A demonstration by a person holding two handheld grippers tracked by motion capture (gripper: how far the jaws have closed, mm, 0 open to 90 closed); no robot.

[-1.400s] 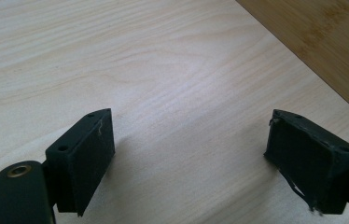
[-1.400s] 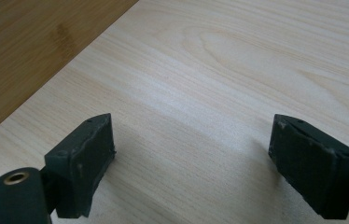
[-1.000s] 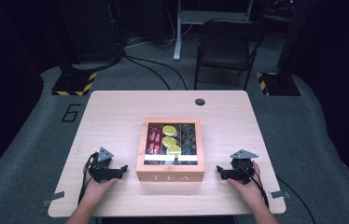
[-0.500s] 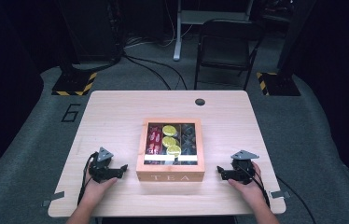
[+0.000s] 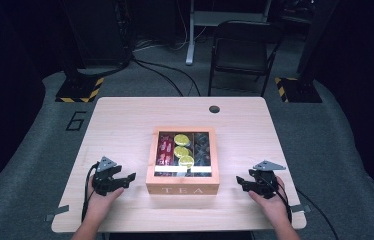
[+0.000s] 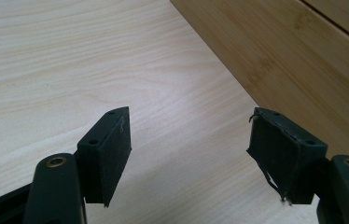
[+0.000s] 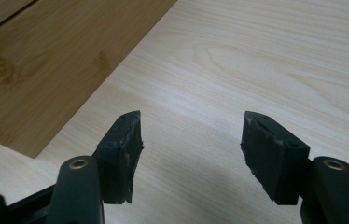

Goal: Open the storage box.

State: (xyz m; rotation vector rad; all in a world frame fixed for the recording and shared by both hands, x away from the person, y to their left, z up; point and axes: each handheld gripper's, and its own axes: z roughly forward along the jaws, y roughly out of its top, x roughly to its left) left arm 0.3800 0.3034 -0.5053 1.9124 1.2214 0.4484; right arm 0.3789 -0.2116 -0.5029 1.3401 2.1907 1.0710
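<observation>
wooden tea box [image 5: 182, 182], glass lid

tea box [image 6: 303, 51] cut off at both gripper views' edges; contents unreadable.

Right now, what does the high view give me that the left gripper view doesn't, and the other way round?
High view: the tea box's lid window with red, yellow and dark packets, and both hands beside it. Left gripper view: the left claw up close, its jaws just been closing, nothing between them, one pad's covering frayed. Shared: the box's wooden side and the pale table.
</observation>
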